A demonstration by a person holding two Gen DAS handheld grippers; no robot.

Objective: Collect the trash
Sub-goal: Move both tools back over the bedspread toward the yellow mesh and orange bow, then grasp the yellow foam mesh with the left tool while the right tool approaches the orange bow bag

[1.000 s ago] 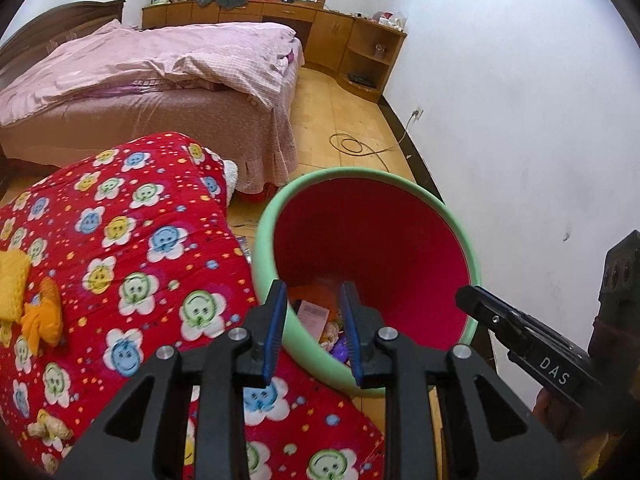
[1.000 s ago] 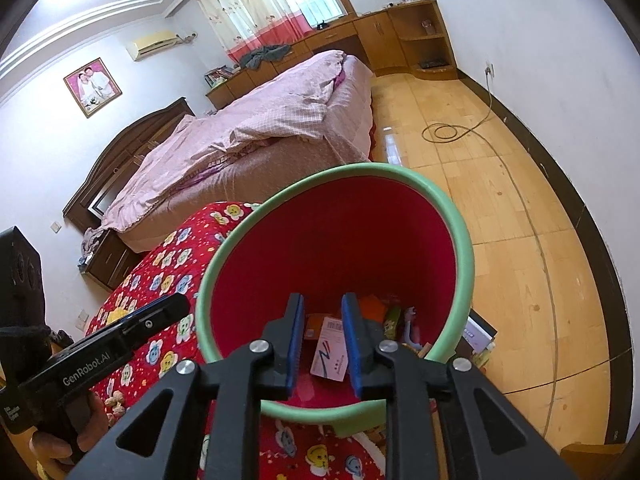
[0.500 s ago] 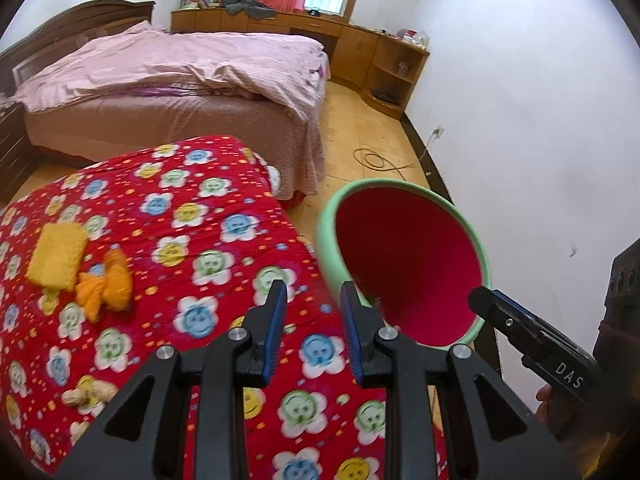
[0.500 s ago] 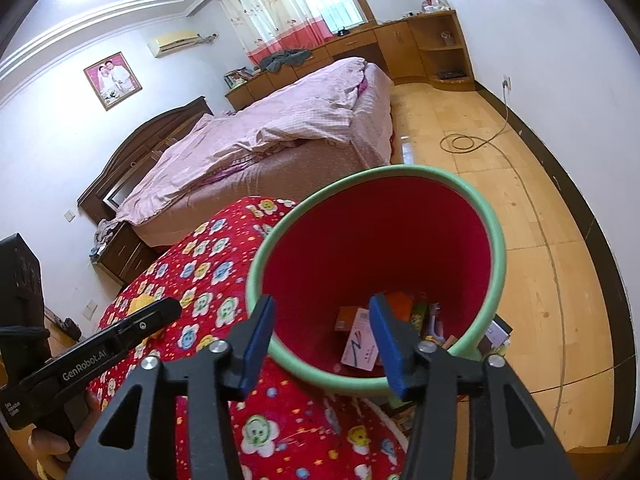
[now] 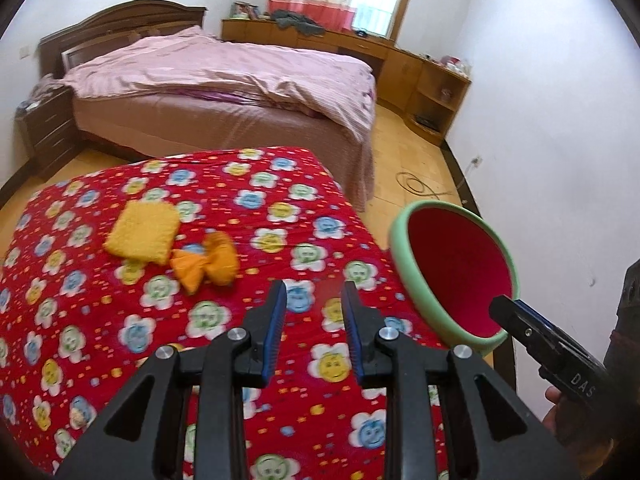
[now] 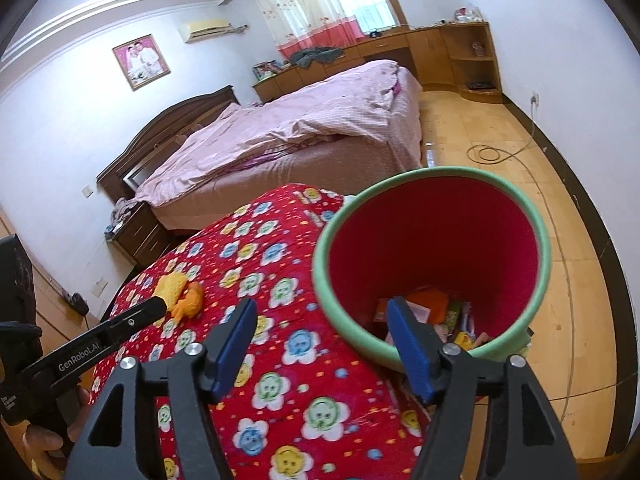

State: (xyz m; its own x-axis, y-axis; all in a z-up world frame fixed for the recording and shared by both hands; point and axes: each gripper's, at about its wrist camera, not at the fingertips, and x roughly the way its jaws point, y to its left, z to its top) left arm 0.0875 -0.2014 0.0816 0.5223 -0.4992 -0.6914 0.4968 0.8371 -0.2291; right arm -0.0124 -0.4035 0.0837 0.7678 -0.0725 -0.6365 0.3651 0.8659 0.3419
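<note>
- Gripper, left (image 5: 313, 304): blue-padded fingers parted by a narrow gap with nothing between them, held above the red flowered blanket (image 5: 240, 240). In the right wrist view only one of its fingers shows, at the lower left, so its point is not given there.
- Gripper, right (image 6: 320, 322): blue pads spread wide and empty. One finger lies over the blanket; the other lies in front of the near rim of the bin (image 6: 536, 276).
- Bin: green outside and at the rim, red inside, standing just beside the right edge of the blanket. The right wrist view shows trash at its bottom: an orange packet (image 6: 430, 300) and other small wrappers, too small to tell apart. In the left wrist view the bin (image 5: 404, 248) sits to the right of the left gripper, with a finger of the right gripper in front of its near rim.
- Blanket, middle: a yellow cloth (image 5: 142, 232) lies flat, and an orange crumpled piece (image 5: 208, 262) lies just beside it, apparently touching at one corner.
- Bed (image 5: 240, 92): farther back, with a pink cover and a dark wooden headboard.
- Floor (image 6: 500, 128): wooden, with a coiled cable (image 6: 486, 155) near the right wall.
- Cabinets (image 5: 424, 80): wooden, along the far wall under a curtained window.
</note>
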